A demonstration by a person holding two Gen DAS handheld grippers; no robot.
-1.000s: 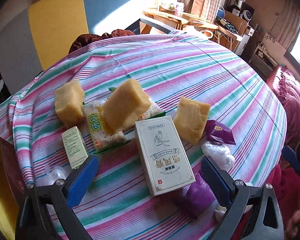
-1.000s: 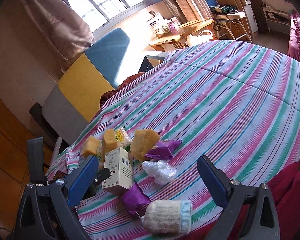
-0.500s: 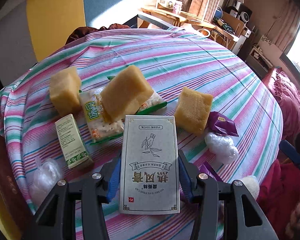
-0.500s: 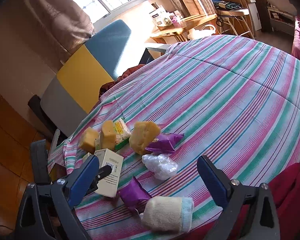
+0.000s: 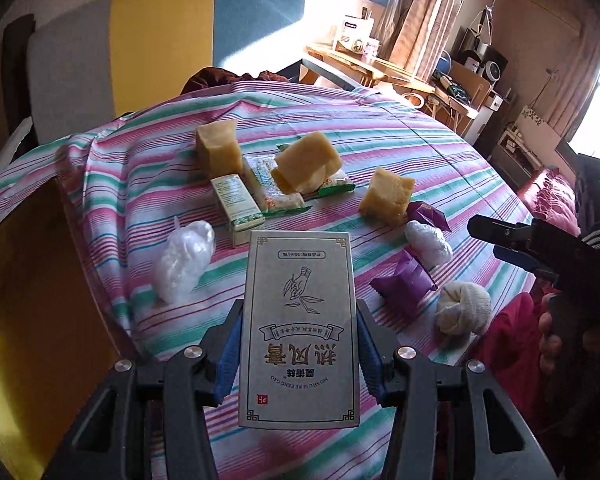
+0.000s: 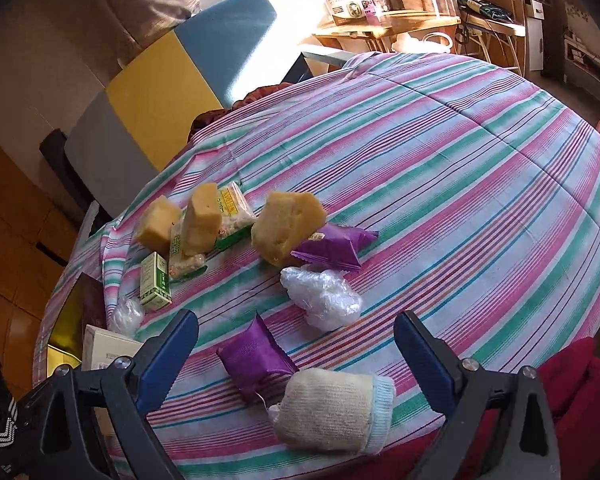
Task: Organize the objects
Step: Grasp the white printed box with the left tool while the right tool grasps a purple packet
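Note:
My left gripper (image 5: 298, 344) is shut on a grey printed box (image 5: 300, 328) and holds it above the striped tablecloth (image 5: 380, 136). Beyond it lie three yellow sponge blocks (image 5: 308, 160), a cracker packet (image 5: 276, 192), a small green box (image 5: 236, 206), two clear plastic balls (image 5: 184, 264), purple sachets (image 5: 404, 284) and a rolled sock (image 5: 464, 308). My right gripper (image 6: 296, 344) is open and empty, hovering over a purple sachet (image 6: 256, 360) and the sock (image 6: 336, 412). The box's corner shows at the left of the right wrist view (image 6: 104, 352).
A yellow, blue and grey chair (image 5: 160, 40) stands behind the table. A yellow and dark red container (image 6: 72, 320) sits at the table's left edge. A wooden desk (image 6: 384, 24) and shelves are far behind. Red fabric (image 6: 572, 376) lies at the near right.
My left gripper closed on the grey box, lifted it off the cloth and pulled it back. My right gripper stayed open and moved closer to the sock.

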